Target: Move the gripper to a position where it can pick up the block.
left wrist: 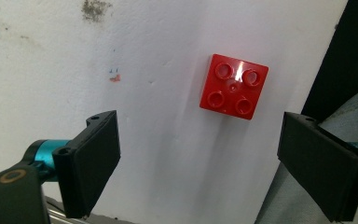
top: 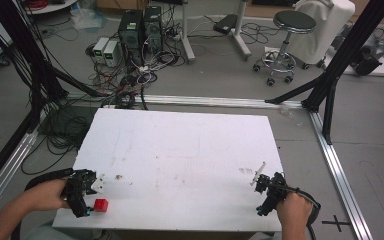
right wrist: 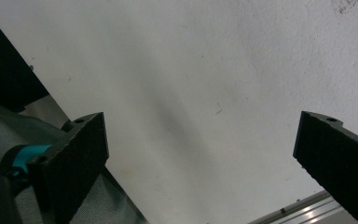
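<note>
On the scuffed white table [top: 180, 150], nothing looks started: a red brick [top: 101, 205] lies untouched at lower left beside the released left tool [top: 91, 195], while the right tool [top: 260, 192] gapes empty at lower right.

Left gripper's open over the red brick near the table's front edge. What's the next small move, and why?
Probably ease the left gripper forward and down until its open jaws straddle the red brick. The brick lies flat on the white table, studs up, ahead of the jaws rather than between them, so closing now would likely miss it.
</note>
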`<state>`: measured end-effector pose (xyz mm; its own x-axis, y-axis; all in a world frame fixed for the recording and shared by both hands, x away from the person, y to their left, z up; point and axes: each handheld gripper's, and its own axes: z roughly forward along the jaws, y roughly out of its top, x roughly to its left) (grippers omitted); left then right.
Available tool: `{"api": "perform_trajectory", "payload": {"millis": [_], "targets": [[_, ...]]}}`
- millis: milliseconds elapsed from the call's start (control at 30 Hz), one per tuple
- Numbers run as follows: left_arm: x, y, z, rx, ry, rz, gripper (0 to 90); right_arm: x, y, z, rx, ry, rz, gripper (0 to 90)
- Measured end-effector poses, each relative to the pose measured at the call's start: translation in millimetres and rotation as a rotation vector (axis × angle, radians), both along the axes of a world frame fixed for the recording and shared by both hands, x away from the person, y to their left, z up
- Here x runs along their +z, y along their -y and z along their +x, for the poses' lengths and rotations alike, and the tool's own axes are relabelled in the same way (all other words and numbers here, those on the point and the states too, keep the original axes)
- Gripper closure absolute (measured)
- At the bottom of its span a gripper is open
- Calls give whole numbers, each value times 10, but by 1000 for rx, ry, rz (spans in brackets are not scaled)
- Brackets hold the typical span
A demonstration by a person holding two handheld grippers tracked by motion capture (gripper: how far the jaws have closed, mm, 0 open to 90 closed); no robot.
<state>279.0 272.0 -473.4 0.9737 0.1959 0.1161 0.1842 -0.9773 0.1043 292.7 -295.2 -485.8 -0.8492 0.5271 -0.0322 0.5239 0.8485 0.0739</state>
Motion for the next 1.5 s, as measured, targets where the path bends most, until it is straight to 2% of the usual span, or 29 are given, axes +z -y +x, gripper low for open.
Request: {"api": "perform_trajectory", "payload": {"millis": [467,633,933,1500], "targets": [[-46,61,-31,-115,-10,-8,134,-4,-4,2,0,-2,1,23],[-76,76,-32,-128,-14,8,135,-6,-5,2,3,-1,0,23],[-109,101,-36,-219,-15,3,148,-17,-13,10,8,-4,-1,23],[-308,206,-5,-295,-78,48,163,-16,4,3,-1,-5,15,23]]}}
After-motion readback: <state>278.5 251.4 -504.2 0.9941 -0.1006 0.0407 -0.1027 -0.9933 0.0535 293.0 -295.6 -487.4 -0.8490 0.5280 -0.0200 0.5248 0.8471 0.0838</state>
